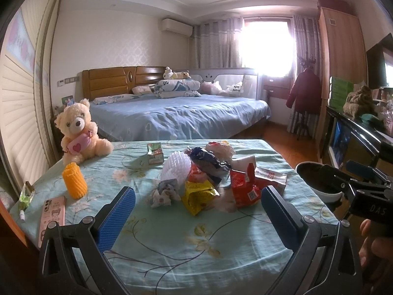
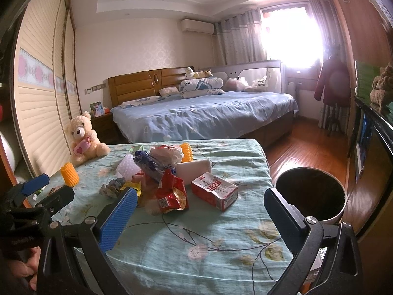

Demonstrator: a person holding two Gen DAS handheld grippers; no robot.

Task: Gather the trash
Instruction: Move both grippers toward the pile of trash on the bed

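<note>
A heap of trash lies mid-table on the floral cloth: a red snack bag [image 1: 245, 188] [image 2: 172, 193], a yellow wrapper [image 1: 197, 195], crumpled paper [image 1: 164, 193] [image 2: 111, 188], white foam netting [image 1: 175, 168], a dark blue wrapper [image 1: 208, 161] [image 2: 147, 164] and a red-white carton [image 2: 215, 193] [image 1: 271, 177]. My left gripper [image 1: 199, 211] is open and empty, just short of the heap. My right gripper [image 2: 200, 209] is open and empty, near the carton. A round dark bin [image 2: 310, 194] [image 1: 316, 180] stands on the floor off the table's right edge.
A teddy bear [image 1: 79, 132] [image 2: 84, 139] sits at the table's far left. An orange foam sleeve [image 1: 73, 184] [image 2: 70, 177], a pink phone [image 1: 52, 213] and a small green carton [image 1: 154, 153] lie nearby. A bed stands behind; a dark cabinet [image 2: 375, 152] runs along the right.
</note>
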